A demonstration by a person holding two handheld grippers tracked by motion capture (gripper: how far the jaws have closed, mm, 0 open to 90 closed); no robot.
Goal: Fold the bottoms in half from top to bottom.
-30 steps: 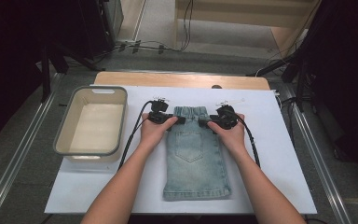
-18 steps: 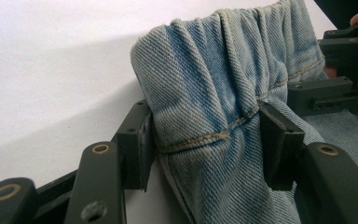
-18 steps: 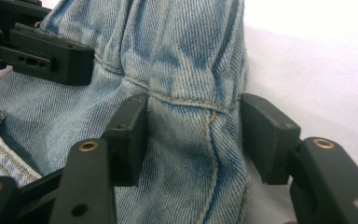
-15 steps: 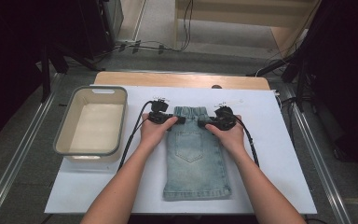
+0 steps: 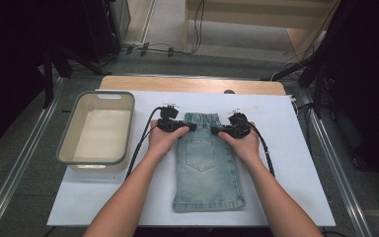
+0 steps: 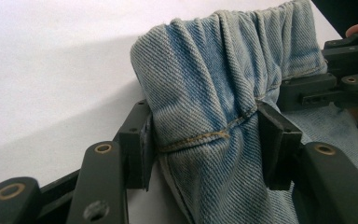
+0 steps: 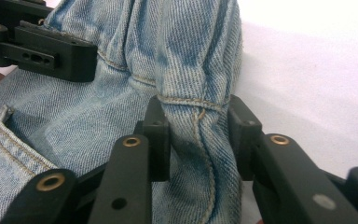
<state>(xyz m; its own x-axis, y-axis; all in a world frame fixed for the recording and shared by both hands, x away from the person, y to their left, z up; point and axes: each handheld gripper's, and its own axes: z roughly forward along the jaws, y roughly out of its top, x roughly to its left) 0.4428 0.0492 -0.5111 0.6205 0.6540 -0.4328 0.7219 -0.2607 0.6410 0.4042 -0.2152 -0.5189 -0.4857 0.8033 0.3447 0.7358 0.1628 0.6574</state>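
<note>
With the denim shorts (image 5: pixel 207 163) lying flat mid-desk, the left gripper (image 5: pixel 190 127) and right gripper (image 5: pixel 216 130) each pinch a far waistband corner, so the grasp step appears complete; next, a synchronized lift or fold toward the near hem.

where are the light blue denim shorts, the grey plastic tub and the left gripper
light blue denim shorts (image 5: pixel 207 173), high view, back panel
grey plastic tub (image 5: pixel 128 129), high view, right wall
left gripper (image 5: pixel 190 127), high view, jaw tips at waistband
</note>
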